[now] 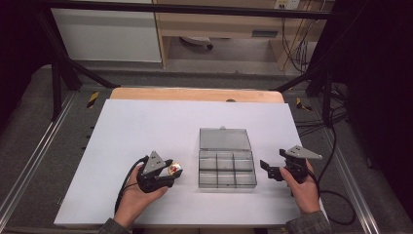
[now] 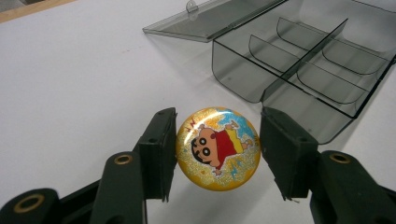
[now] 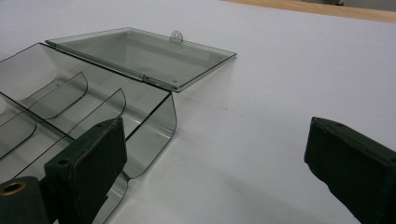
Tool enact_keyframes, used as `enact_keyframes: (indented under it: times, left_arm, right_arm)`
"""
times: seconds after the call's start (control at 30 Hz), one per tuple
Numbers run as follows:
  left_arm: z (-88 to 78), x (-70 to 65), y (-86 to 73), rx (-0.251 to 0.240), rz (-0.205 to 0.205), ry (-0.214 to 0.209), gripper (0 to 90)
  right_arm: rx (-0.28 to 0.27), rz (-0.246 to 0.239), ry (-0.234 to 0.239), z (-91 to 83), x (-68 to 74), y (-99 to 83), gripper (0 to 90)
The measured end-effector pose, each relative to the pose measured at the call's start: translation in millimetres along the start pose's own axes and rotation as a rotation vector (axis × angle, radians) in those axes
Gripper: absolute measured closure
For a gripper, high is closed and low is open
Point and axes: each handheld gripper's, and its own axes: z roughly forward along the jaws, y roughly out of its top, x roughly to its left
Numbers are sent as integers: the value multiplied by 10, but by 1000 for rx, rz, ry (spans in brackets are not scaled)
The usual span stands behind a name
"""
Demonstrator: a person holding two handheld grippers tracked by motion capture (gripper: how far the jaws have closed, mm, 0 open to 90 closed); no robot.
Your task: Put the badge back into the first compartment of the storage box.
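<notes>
- High view: white table top (image 1: 131, 146) carries all items; every position below is referred to the clear compartment box (image 1: 227, 168).
- Clear compartment box: smoke-tinted plastic, lid (image 1: 224, 138) laid fully open and flat on its far side, six compartments, none visibly occupied.
- Right gripper (image 1: 267, 168): stands just beside the box on its right, pointing at it. In the right gripper view the jaws stand wide apart with nothing between them, and one corner of the box (image 3: 154, 126) lies close to the near jaw.
- Left gripper (image 1: 174, 171): near the box on its left. Jaws roughly half closed on the round badge (image 2: 218, 148), one pad against each side of its rim.
- Round badge: held clear of the table, left of the box, face up toward the camera; glossy yellow glitter front with a cartoon figure.
- Handling assessment: the badge looks light and rigid, with a domed, slick face. The edge-to-edge hold across its widest line appears correct; a grip off that line would likely let it squirt out. Moderate pressure judged sufficient.
</notes>
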Motion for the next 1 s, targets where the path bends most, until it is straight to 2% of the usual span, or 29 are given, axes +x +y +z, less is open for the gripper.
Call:
enact_keyframes:
  times: [0.13,0.27,0.4,0.73,0.93,1.0]
  left_arm:
    - [-15,-17,30,-15,-9,-11,470]
    - [-8,-18,42,-40,-52,-33,471]
    - [-14,-21,78,-49,-42,-25,470]
    - [-13,63,209,-78,-54,-9,471]
    - [33,40,318,-83,-33,-21,471]
    - [36,38,376,-94,-24,-12,471]
  right_arm:
    - [6,-23,4,-17,40,-3,61]
    - [-2,-28,14,-30,65,5,60]
    - [-2,-32,17,-37,75,4,60]
    - [-4,-25,11,-87,66,-9,68]
    - [-3,-34,15,-91,87,-11,68]
    - [-3,-32,18,-94,93,-8,67]
